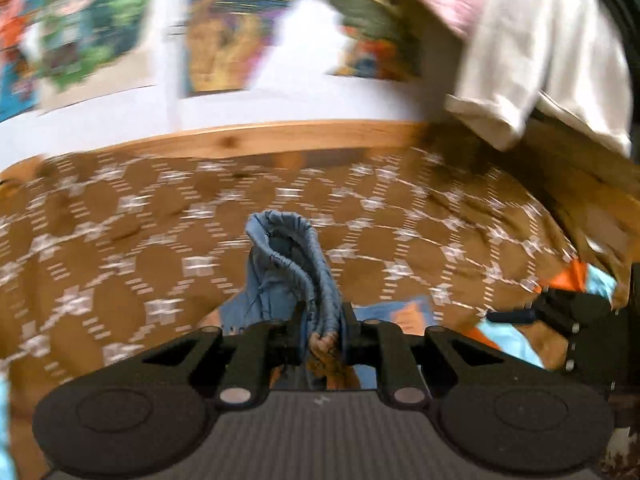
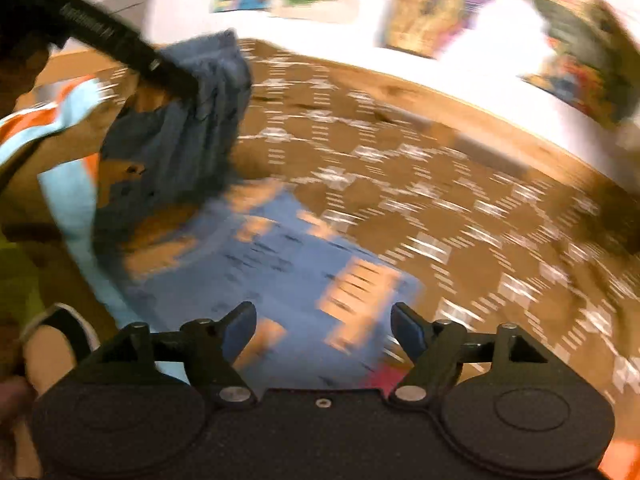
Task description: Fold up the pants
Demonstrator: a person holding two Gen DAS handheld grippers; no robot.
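The left gripper [image 1: 323,330] is clamped on the gathered elastic waistband of the blue pants [image 1: 292,264], holding that end up off the brown patterned bedspread [image 1: 120,240]. In the right wrist view the rest of the garment [image 2: 280,264] hangs down from that grip and spreads over the bedspread [image 2: 460,208]. The right gripper [image 2: 323,330] hovers above the spread part with fingers wide apart and nothing between them. Motion blur is heavy, so the lie of the legs cannot be judged with confidence; they appear to lie roughly flat.

Assessment: the lifted waistband needs a second hold. The right gripper should take the fabric at an edge, not mid-panel, and close fully before any pull. Both ends should then be carried level, so the fold lands square and the bunched waistband does not drag the lower layer askew.
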